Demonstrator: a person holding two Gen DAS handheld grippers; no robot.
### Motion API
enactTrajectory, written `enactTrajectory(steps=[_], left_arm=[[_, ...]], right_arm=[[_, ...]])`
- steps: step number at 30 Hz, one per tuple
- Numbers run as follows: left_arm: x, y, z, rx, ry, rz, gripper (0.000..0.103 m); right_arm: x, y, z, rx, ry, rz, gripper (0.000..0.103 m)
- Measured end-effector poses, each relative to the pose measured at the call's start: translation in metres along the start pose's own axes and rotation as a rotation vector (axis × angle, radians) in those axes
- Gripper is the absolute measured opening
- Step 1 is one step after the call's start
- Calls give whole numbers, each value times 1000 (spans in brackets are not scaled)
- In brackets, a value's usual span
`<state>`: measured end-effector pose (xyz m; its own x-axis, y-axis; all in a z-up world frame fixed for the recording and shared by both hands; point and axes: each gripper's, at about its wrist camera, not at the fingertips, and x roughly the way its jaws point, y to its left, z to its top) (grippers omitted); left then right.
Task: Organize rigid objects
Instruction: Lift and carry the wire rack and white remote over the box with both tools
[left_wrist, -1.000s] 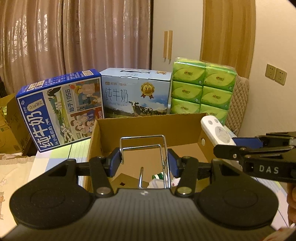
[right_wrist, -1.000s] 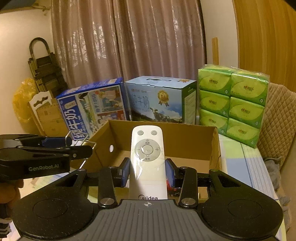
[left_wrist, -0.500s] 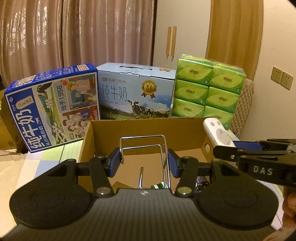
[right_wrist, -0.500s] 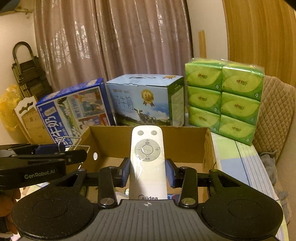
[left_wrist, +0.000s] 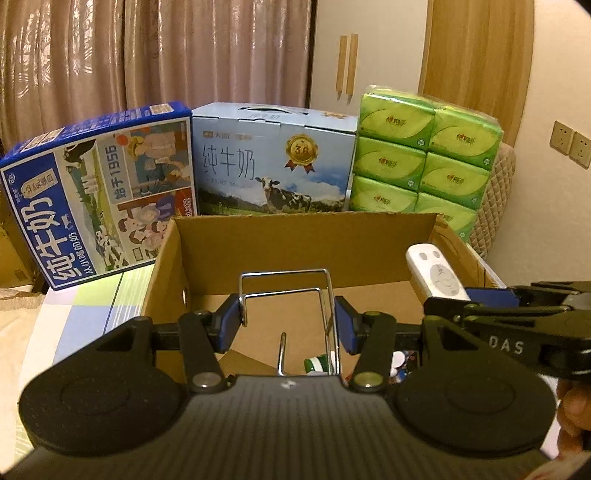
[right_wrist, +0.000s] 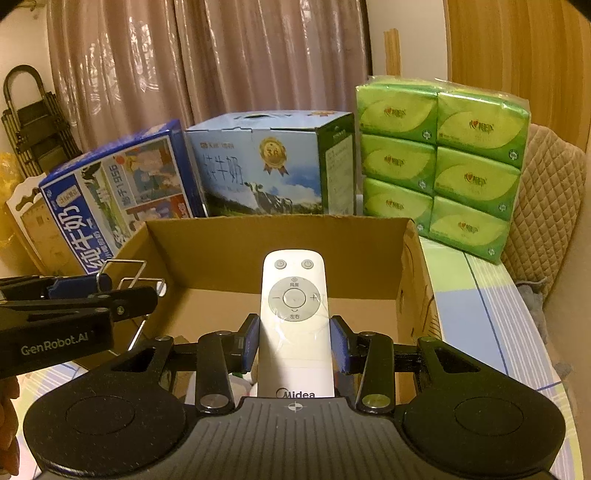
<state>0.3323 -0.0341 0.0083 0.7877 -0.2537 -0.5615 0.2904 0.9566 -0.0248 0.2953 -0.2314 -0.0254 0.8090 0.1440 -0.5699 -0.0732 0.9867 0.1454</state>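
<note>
striped tabletop (right_wrist: 491, 306), pink curtains (left_wrist: 147, 55)

Two hand-held grippers: the left hand-held gripper (left_wrist: 286, 325) grips one bent wire rack (left_wrist: 284, 295), and the right hand-held gripper (right_wrist: 295, 343) grips one white remote control (right_wrist: 294, 317). Ahead of both sits one open cardboard box (right_wrist: 280, 236). Beyond it stand two milk cartons, one dark blue (left_wrist: 96, 192) and one light blue (left_wrist: 273, 162), and one green tissue bundle (right_wrist: 439, 162) showing six packs.
</note>
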Motion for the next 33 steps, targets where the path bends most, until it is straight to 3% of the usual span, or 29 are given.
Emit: enactTrajectory(steps=[33], left_arm=[[35,14,-7,-8,75,22,48]], right_arm=[[20,-7,-9,26,31,1,37]])
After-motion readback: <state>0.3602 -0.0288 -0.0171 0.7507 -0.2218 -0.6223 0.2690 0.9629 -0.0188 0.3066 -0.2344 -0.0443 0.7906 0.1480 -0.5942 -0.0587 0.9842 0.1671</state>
